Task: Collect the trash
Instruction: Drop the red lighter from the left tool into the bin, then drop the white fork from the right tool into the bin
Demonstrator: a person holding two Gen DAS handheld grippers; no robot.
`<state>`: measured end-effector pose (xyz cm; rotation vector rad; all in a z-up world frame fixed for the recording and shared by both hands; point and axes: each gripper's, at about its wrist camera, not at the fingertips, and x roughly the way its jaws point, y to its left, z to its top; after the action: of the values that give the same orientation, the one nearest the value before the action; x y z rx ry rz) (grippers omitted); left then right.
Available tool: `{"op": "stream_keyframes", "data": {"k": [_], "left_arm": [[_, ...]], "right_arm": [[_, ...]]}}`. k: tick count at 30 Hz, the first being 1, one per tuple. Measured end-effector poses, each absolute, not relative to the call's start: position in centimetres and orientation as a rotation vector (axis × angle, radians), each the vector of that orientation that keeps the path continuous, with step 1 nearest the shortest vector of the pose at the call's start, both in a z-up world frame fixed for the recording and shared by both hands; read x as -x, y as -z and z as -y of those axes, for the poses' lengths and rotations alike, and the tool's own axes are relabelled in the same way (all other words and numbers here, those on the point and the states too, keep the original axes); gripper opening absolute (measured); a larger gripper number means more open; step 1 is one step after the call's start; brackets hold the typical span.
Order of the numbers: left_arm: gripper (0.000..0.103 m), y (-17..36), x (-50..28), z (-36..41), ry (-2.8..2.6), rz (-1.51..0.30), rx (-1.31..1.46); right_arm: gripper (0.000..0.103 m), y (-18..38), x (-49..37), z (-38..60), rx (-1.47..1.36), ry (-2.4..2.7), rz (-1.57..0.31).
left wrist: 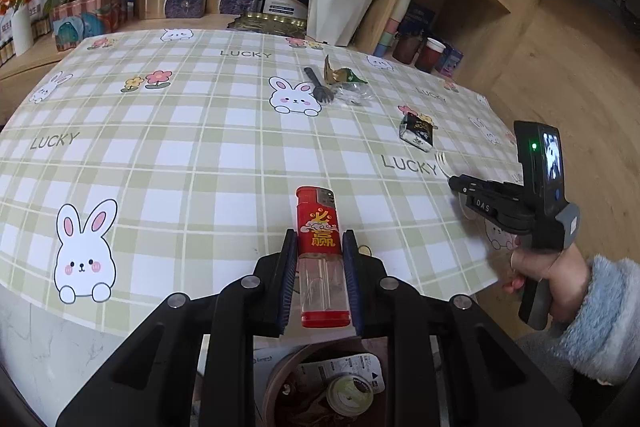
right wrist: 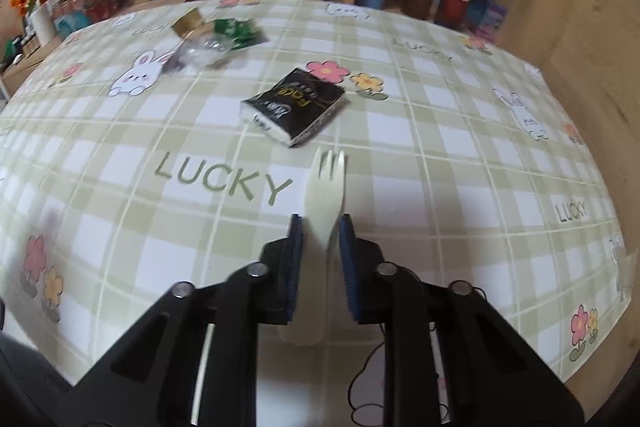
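- The left gripper [left wrist: 319, 239] is clamped on a red lighter [left wrist: 322, 259], held above the near table edge, over a brown bin [left wrist: 280, 383] whose rim is cut off by the gripper body
- The right gripper [right wrist: 321, 227] straddles a white plastic fork [right wrist: 325, 195] on the checked tablecloth [right wrist: 140, 131]; fingers sit apart, and contact with the handle is hard to judge
- A black tissue pack [right wrist: 294, 105] lies just beyond the fork's tines
- Farther back, a dark fork [left wrist: 318, 85] and crumpled wrappers [left wrist: 346, 83] lie together; in the right wrist view they blur
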<state>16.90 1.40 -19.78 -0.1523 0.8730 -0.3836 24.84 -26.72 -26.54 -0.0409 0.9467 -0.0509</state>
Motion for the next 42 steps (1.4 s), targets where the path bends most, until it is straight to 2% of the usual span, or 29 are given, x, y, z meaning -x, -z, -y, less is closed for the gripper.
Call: {"op": "stream_keyframes", "data": {"k": [6, 8, 10, 17, 24, 31, 36, 40, 42], "left_arm": [[0.021, 19.1, -15.1, -1.6, 0.394, -0.858, 0.151], [0.011, 18.8, -14.5, -1.6, 0.401, -0.855, 0.141], [0.011, 18.5, -13.9, -1.6, 0.404, -0.853, 0.136], [0.007, 20.2, -14.6, -1.7, 0.413, -0.901, 0.235], [0.007, 18.8, -12.8, -3.0, 0.384, -0.865, 0.24], [0.007, 19.6, -11.0, -3.6, 0.34, -0.872, 0.191], [0.01, 20.2, -10.4, -3.5, 0.33, -0.892, 0.172], [0.021, 20.1, -10.2, -3.4, 0.329, -0.889, 0.155], [0.026, 20.1, -10.1, -3.4, 0.33, -0.886, 0.151]], "right_arm": [[0.018, 25.0, -22.2, 30.3, -0.244, -0.059, -0.89], [0.018, 24.4, -20.7, 30.7, -0.305, -0.086, -0.868], [0.018, 23.9, -19.1, 30.8, -0.333, -0.114, -0.851], [0.018, 24.0, -14.8, 30.2, -0.346, -0.129, -0.843], [0.018, 23.5, -10.5, 27.5, -0.296, -0.205, -0.826], [0.018, 27.7, -7.9, 21.4, -0.125, -0.343, -1.001], [0.018, 33.1, -7.9, 18.9, -0.05, -0.361, -1.211], [0.018, 35.4, -7.9, 18.2, -0.037, -0.339, -1.305], [0.024, 35.3, -8.0, 18.3, -0.049, -0.334, -1.307]]}}
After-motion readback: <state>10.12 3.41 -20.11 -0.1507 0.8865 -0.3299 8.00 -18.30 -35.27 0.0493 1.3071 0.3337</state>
